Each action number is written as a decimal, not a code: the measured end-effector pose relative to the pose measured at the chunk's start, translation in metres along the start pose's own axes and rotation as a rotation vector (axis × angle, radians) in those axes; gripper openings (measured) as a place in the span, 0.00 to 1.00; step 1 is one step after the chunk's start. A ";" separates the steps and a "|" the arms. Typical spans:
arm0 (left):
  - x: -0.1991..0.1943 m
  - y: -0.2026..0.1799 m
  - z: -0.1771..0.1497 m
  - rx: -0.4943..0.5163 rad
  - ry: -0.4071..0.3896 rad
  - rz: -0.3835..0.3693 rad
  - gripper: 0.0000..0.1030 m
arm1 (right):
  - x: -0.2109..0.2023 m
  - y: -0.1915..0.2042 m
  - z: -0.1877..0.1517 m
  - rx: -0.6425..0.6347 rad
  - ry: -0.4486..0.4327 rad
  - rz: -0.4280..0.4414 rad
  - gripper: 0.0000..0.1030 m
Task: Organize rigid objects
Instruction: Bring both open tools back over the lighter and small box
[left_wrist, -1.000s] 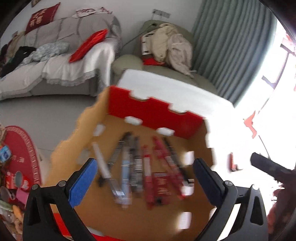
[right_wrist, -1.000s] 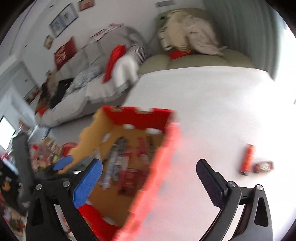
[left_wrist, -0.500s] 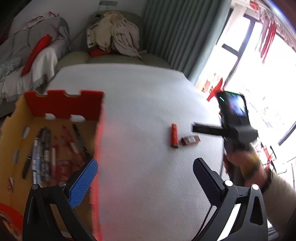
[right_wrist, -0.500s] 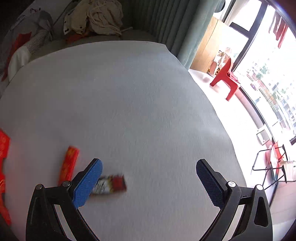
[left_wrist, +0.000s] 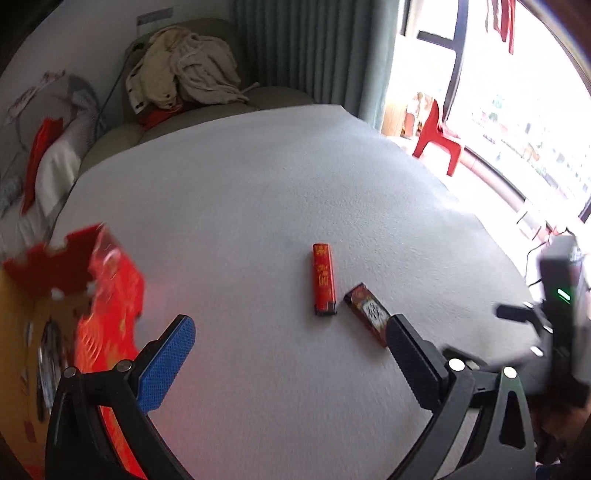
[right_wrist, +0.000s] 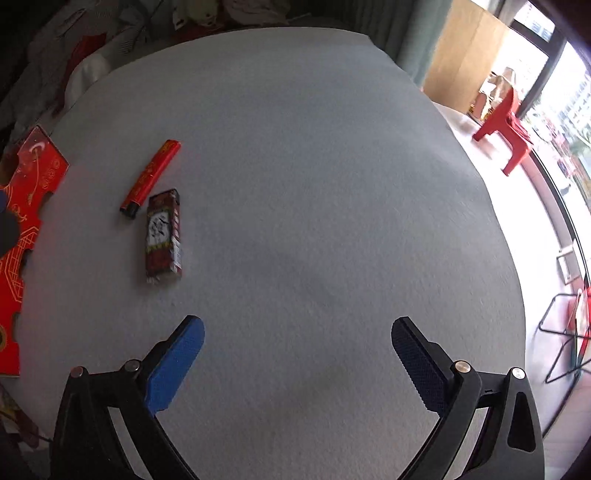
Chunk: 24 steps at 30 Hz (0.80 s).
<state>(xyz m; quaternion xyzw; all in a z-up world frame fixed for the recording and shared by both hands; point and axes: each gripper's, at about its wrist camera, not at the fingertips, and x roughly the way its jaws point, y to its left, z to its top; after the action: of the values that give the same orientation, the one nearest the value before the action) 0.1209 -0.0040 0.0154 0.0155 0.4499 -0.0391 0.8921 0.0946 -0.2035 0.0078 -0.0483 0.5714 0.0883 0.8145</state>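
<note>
A: Where are the loose things lying relative to the left tool (left_wrist: 290, 339)?

B: The red lighter (left_wrist: 324, 279) and the dark red box (left_wrist: 368, 314) are lying on the white counter (left_wrist: 258, 192), just beside each other, ahead of the tool. The box's near end is sitting just behind the tip of the tool's black finger (left_wrist: 413, 363), partly hidden by it. The lighter is lying between the two fingers' lines, farther out.

A: Is that tool gripping anything?

B: No, its fingers are standing wide apart with nothing between them. The red-and-yellow carton (left_wrist: 74, 302) is sitting to its left, blurred.

A: And the right tool (right_wrist: 295, 350)?

B: It is also gaping wide and holding nothing. In its view the lighter (right_wrist: 150, 178) and the box (right_wrist: 163, 237) are lying ahead and to the left, beyond its blue finger (right_wrist: 173, 369), well apart from it. The carton (right_wrist: 22, 229) is showing at the left edge.
</note>
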 end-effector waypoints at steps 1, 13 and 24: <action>0.011 -0.006 0.006 0.014 0.011 0.008 1.00 | 0.003 -0.001 -0.005 0.019 0.009 0.015 0.99; 0.099 -0.003 0.021 -0.044 0.136 0.220 1.00 | -0.011 0.015 -0.027 0.006 -0.057 -0.001 0.99; 0.098 0.019 0.008 -0.194 0.146 0.166 1.00 | -0.004 0.064 0.006 -0.120 -0.176 0.070 1.00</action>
<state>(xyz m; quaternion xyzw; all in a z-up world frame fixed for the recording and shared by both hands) 0.1867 0.0090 -0.0585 -0.0309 0.5124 0.0795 0.8545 0.0865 -0.1397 0.0148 -0.0690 0.4926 0.1544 0.8537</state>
